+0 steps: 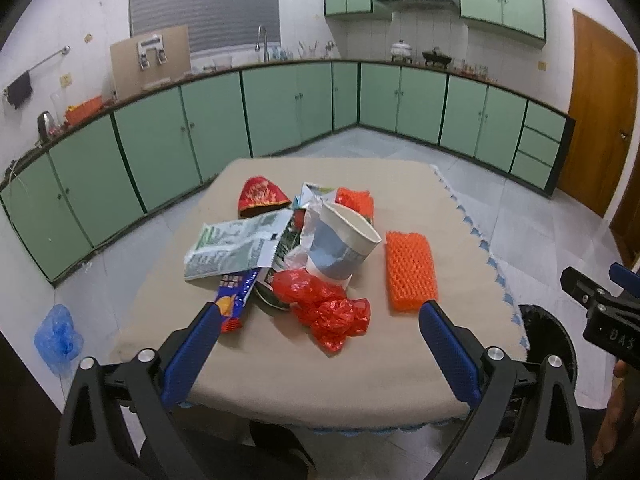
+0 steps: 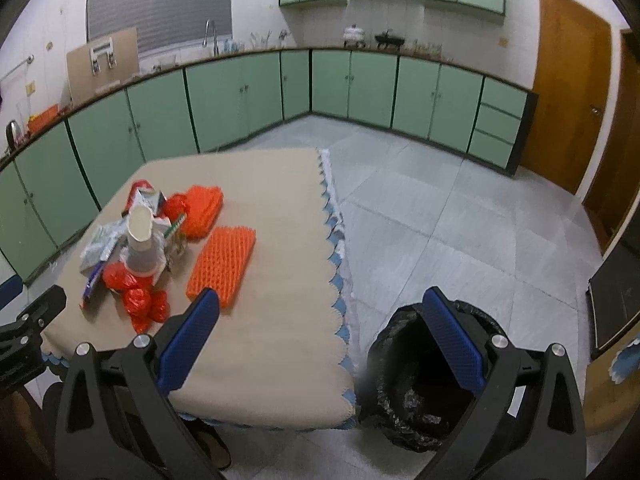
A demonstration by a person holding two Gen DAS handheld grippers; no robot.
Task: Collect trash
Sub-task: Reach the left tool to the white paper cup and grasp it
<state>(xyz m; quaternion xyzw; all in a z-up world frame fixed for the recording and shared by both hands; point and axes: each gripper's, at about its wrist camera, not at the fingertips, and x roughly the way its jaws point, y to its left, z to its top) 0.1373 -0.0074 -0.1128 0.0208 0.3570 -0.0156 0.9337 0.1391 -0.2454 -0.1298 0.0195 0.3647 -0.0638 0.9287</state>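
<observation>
Left wrist view: left gripper point(image 1: 320, 312) spread wide, empty, above the near table point(image 1: 280, 380) edge. Trash pile mid-table: paper cup point(image 1: 340, 246), red plastic bag point(image 1: 326, 308), orange foam net point(image 1: 410, 270) to its right. Right gripper point(image 2: 320, 312) also wide, empty; black-lined bin point(image 2: 404, 376) on floor right of table.

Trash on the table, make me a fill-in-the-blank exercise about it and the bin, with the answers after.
1. The paper cup stands in the pile with its mouth facing ____.
2. The trash bin on the floor is lined with a ____ bag.
3. The foam net lying apart from the pile is ____ in colour.
4. The fingers of the left gripper hold ____.

Missing words: up; black; orange; nothing
</observation>
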